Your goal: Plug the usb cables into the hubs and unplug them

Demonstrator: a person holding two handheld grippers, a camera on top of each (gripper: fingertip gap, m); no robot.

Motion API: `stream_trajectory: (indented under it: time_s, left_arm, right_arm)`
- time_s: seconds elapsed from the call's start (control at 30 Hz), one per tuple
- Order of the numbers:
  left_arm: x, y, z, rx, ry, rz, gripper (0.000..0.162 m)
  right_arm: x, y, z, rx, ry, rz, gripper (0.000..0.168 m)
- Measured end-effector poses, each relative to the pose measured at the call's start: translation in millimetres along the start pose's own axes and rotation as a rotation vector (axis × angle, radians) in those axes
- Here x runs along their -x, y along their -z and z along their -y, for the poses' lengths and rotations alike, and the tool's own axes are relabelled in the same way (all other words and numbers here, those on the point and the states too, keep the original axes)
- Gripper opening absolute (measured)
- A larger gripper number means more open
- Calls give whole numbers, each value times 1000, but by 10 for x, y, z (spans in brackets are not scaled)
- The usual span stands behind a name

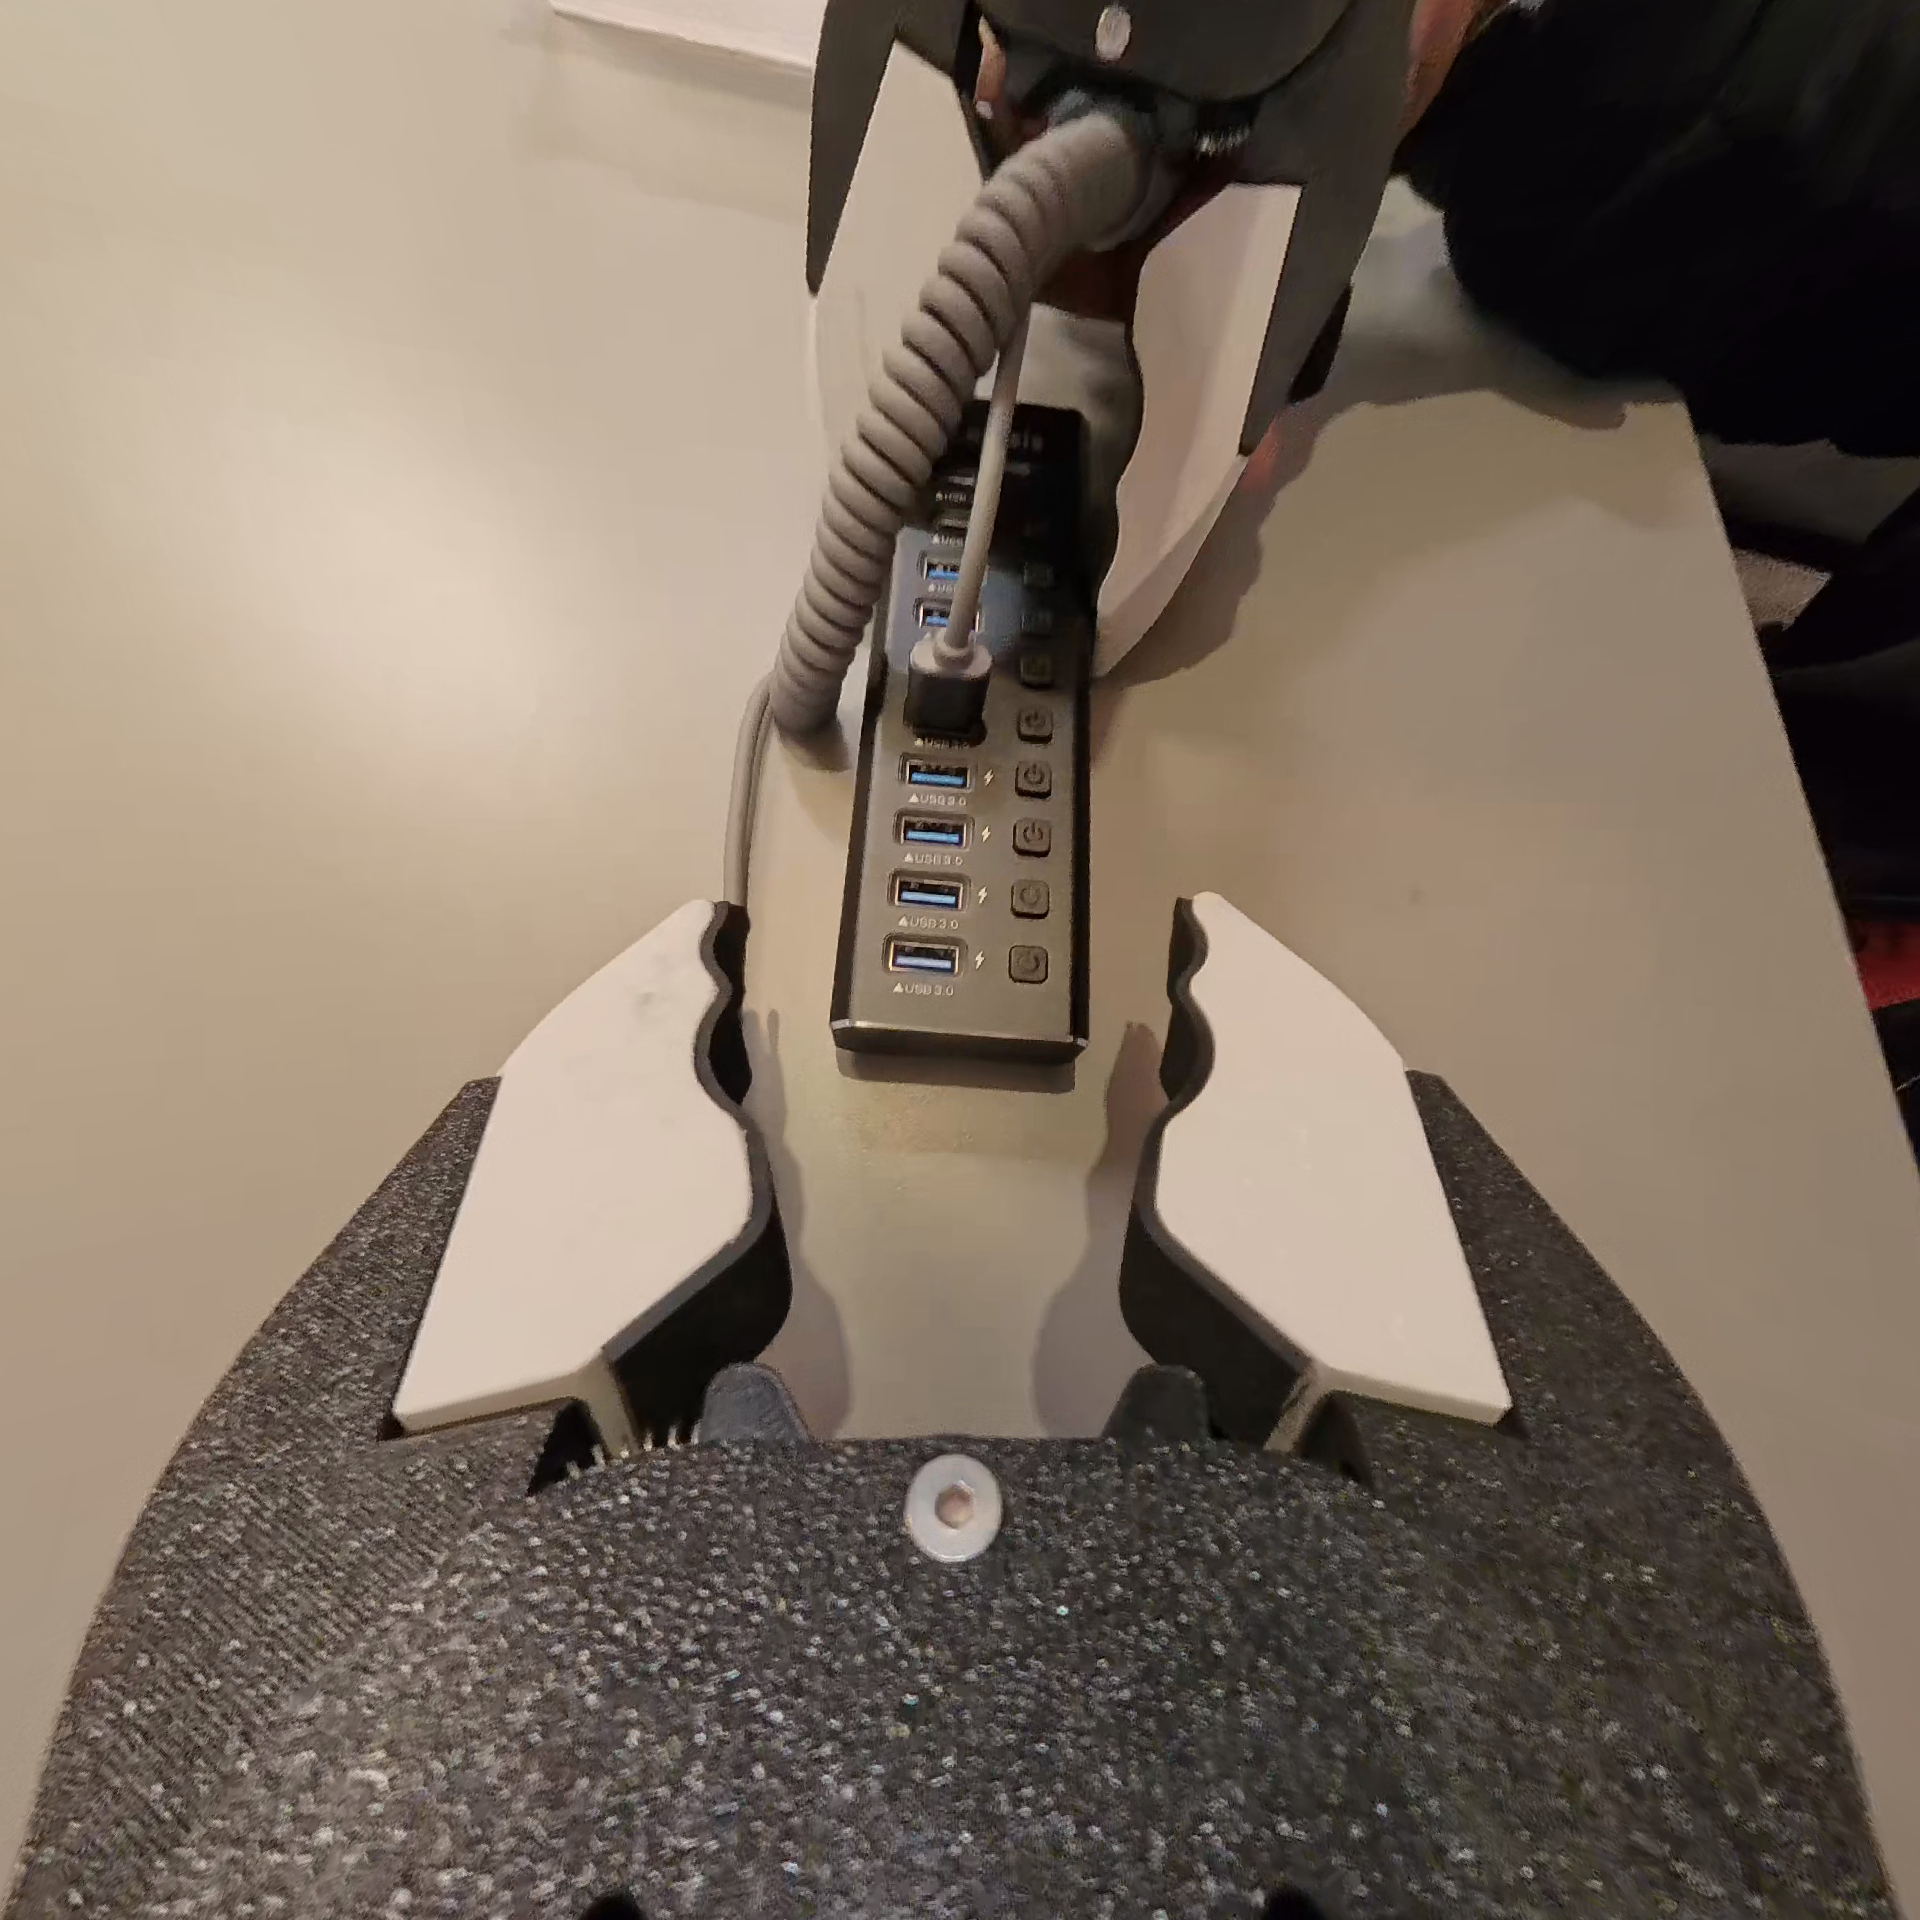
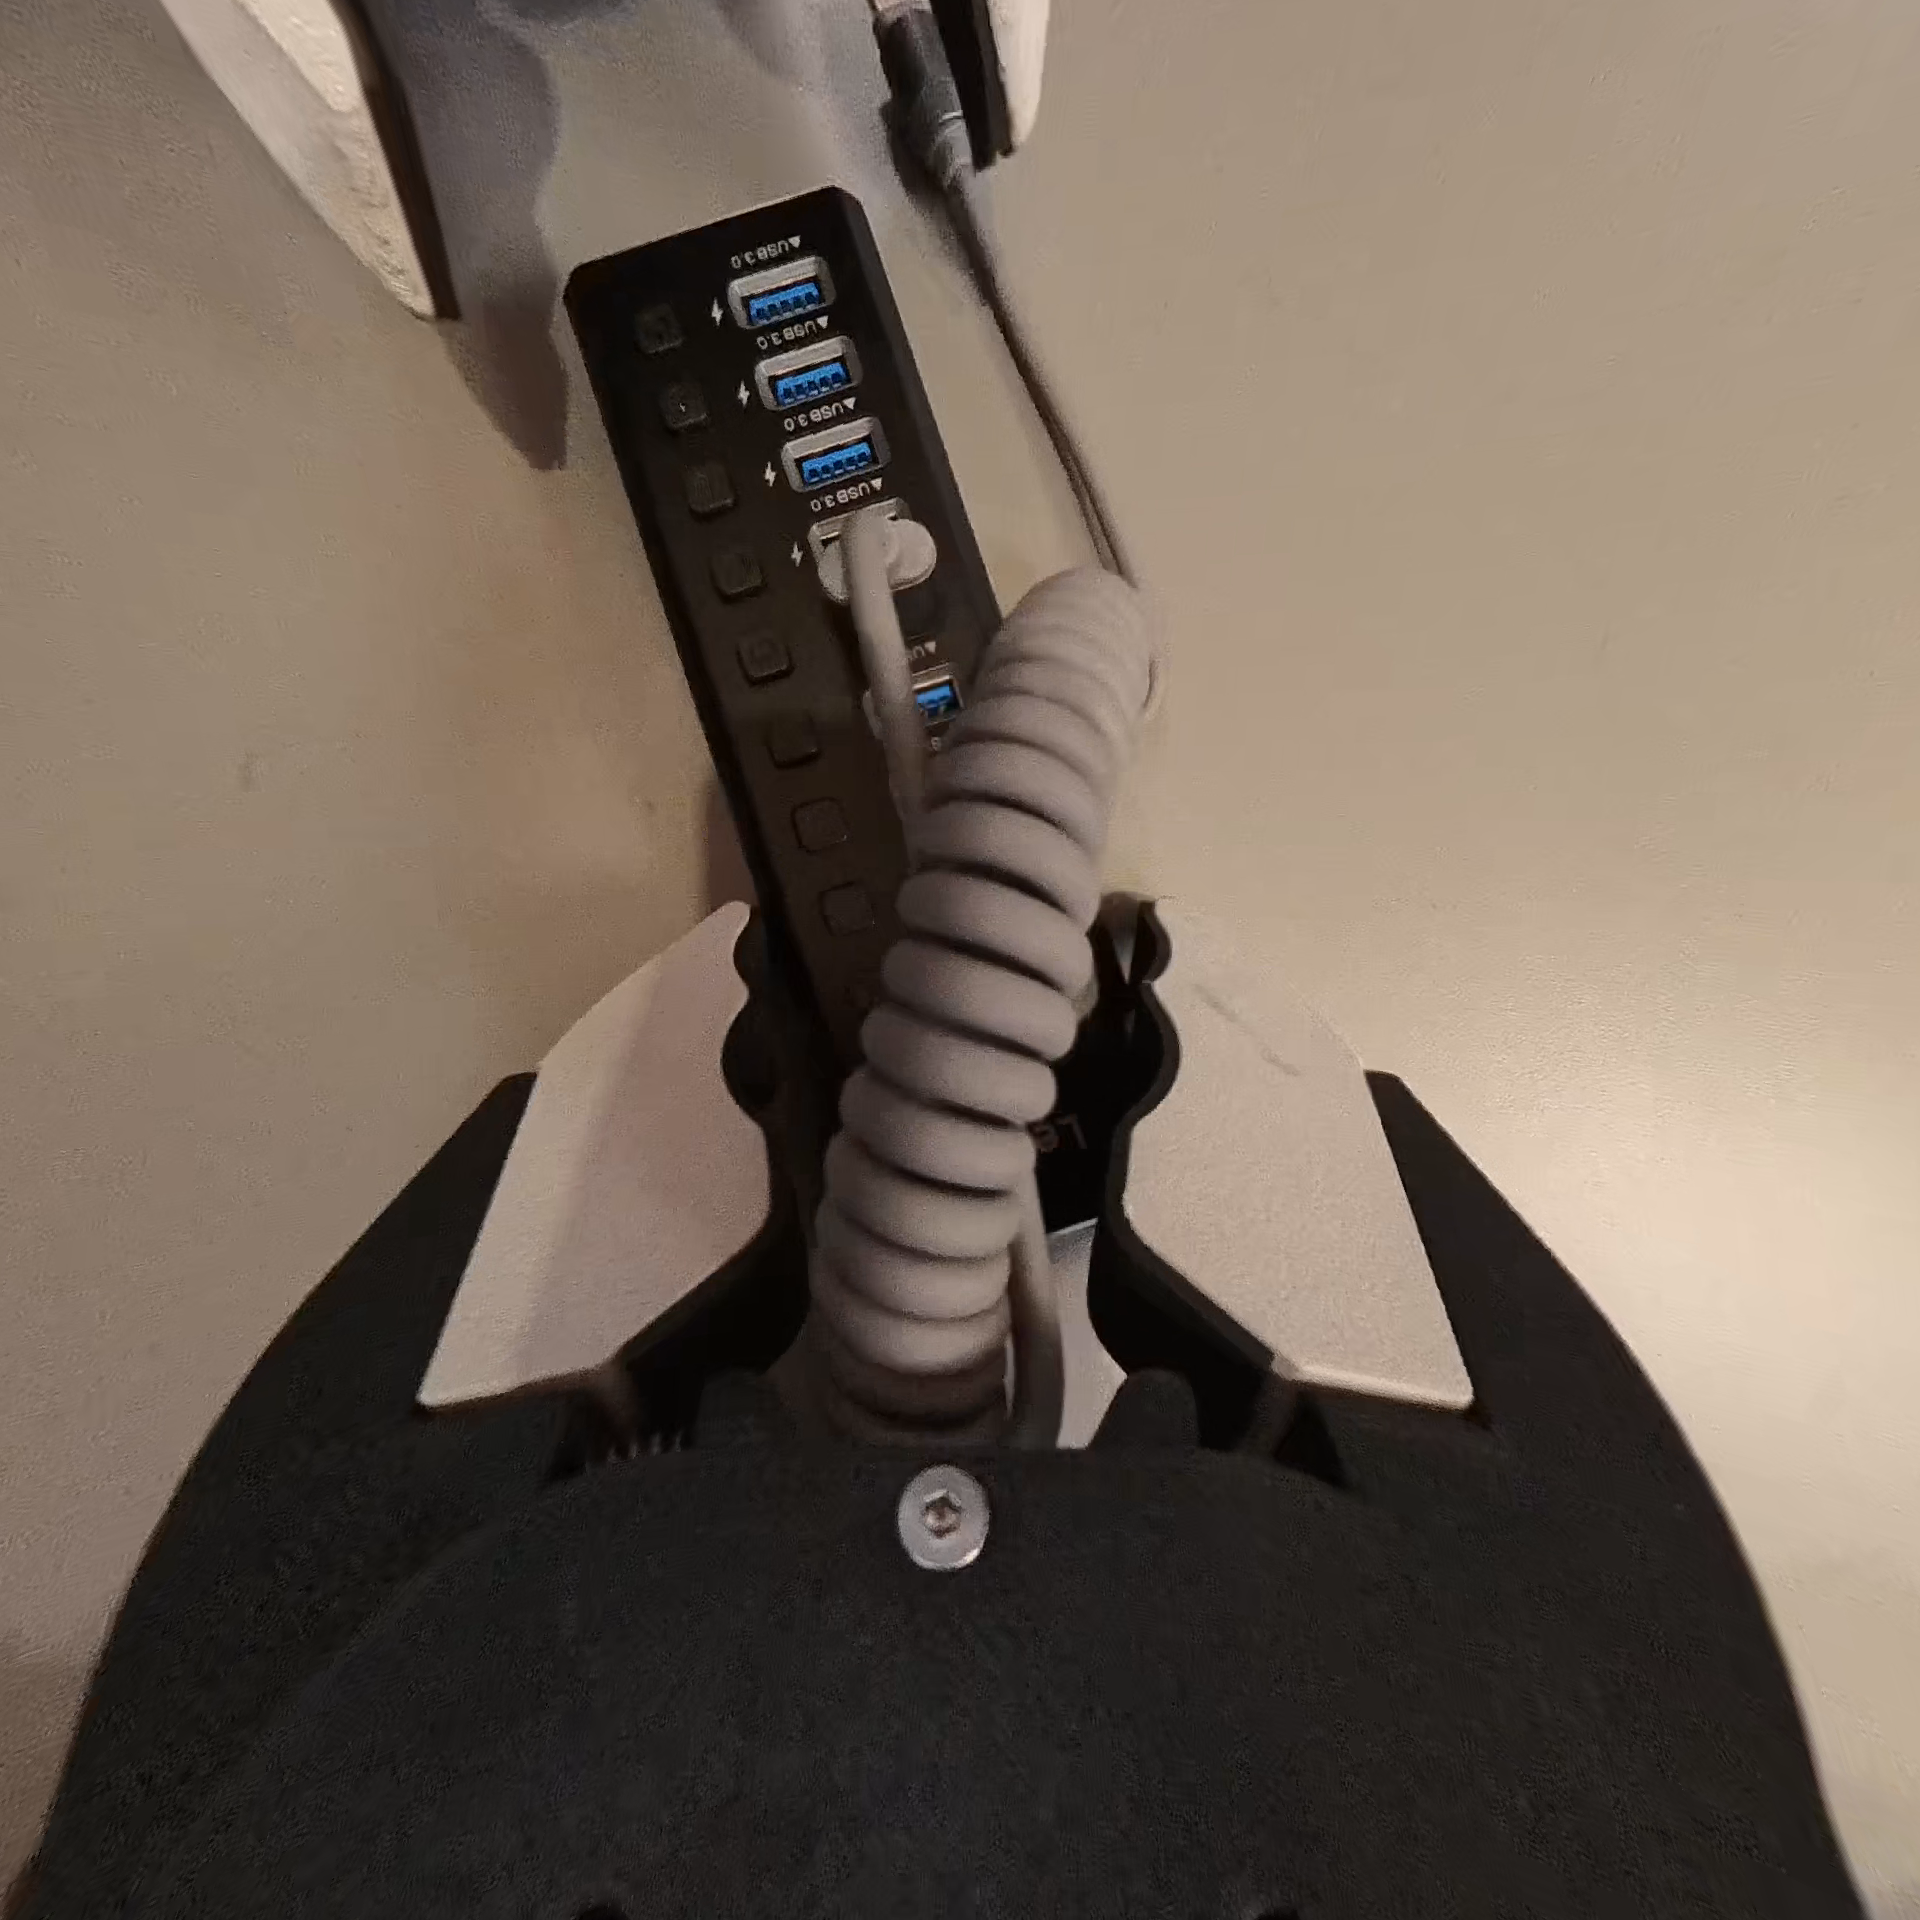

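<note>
Black hub [image 1: 961,790], grey coiled cable [image 1: 914,416] plugged.

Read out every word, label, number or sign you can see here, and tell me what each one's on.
I don't quote writing, so here is only where it stands.
Black hub: small white print beside each port, sharp enough to read.
Hub's far end: larger white print, blurred in the left wrist view.
Right gripper: a short marking on one jaw's inner face, beside the coiled cable it grips.
Nothing else bears writing.
</note>
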State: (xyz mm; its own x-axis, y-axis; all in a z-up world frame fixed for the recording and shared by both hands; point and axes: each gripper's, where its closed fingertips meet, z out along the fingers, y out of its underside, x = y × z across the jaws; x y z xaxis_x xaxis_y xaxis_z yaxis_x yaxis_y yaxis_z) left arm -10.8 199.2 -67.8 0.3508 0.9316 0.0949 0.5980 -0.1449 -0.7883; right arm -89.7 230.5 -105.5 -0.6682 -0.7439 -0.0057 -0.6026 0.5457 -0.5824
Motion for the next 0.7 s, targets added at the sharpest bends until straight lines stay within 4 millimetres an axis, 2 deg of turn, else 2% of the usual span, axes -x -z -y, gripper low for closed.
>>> stream_trajectory:
  time_s: [0.03, 0.17, 0.27, 0.3, 0.37, 0.43, 0.5, 0.6, 0.7]
  left_arm:
    - [-5, 10, 35, -22, 6, -5, 78]
    - [5, 80, 243, -155, 54, -19, 79]
    - [79, 225, 541, -369, 159, -21, 83]
    - [95, 305, 657, -462, 211, -40, 83]
    - [154, 490, 865, -651, 333, -67, 84]
    - [191, 683, 1035, -847, 475, -102, 87]
    - [122, 805, 1161, -1037, 608, -184, 88]
    - [-107, 727, 1321, -1257, 750, -314, 87]
    - [-431, 489, 1503, -1359, 759, -379, 88]
  right_arm:
    - [-1, 0, 1, -1, -7, 6, 65]
    - [35, 9, 83, -50, -138, 85, 62]
    - [56, 63, 110, -83, -207, 125, 60]
    - [71, 132, 175, -138, -238, 146, 56]
    - [122, 368, 359, -300, -312, 210, 59]
    - [78, 633, 492, -460, -404, 201, 71]
    - [30, 968, 706, -701, -533, 232, 79]
    - [-37, 1481, 1068, -1153, -705, 304, 87]
    - [-155, 1811, 1180, -1561, -906, 346, 84]
